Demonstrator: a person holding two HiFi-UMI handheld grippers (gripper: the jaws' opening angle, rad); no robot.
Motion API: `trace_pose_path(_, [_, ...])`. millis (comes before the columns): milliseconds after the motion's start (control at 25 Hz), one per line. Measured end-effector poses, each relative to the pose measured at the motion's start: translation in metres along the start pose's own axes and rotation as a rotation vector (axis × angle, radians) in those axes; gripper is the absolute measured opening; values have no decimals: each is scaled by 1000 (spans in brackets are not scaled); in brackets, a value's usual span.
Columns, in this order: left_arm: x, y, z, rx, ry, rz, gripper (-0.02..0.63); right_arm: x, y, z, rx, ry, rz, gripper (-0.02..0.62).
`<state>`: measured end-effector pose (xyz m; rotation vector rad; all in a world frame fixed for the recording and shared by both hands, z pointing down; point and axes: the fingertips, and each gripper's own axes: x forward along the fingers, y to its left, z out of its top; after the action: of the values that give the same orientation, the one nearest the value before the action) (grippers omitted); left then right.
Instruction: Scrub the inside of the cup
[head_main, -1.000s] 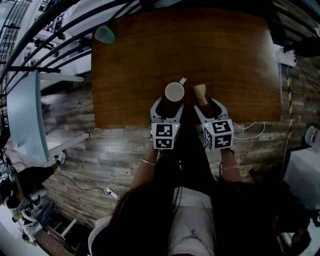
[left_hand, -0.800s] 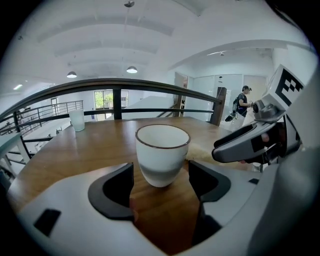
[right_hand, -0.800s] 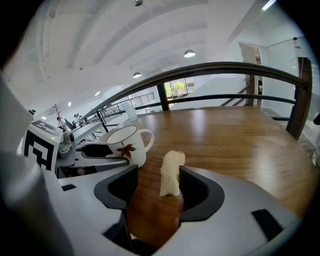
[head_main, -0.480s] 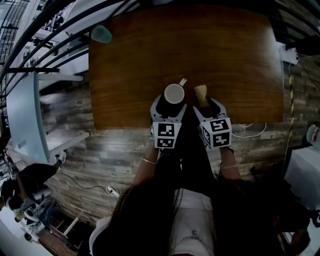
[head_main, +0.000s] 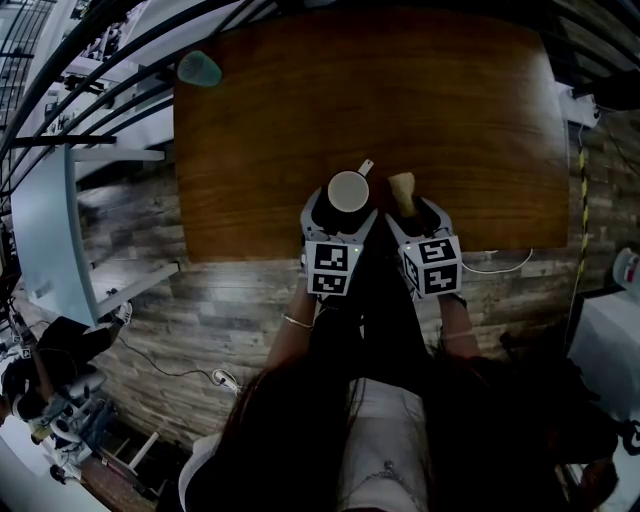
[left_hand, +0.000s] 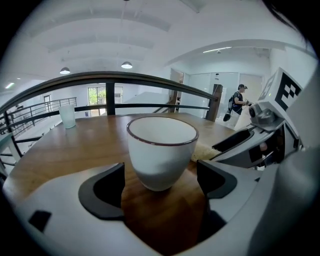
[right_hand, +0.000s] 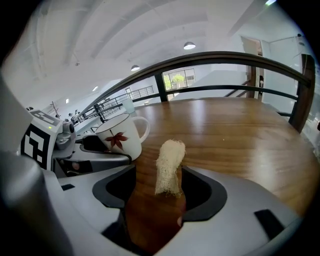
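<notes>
The left gripper (left_hand: 161, 185) is spreading its jaws. The white cup (left_hand: 162, 150) stands upright between them on the wooden table (head_main: 300, 100), near its front edge, with a gap to each pad, so nothing is gripped. The right gripper (right_hand: 159, 195), just beside it, is also widening its jaws around a pale loofah sponge (right_hand: 169, 167) that sits close against the right-hand pad, though I cannot tell whether they touch.

White leaf-printed cup (head_main: 348, 190) stands upright, pale loofah scrubber (head_main: 401, 187) just beside it.
</notes>
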<state>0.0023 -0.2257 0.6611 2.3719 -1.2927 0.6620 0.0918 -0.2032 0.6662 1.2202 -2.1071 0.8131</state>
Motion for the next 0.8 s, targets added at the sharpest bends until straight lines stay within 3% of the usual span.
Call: trace_pose_path(800, [25, 1, 11, 37, -4, -14, 469, 15, -11, -2, -24, 47, -8, 282])
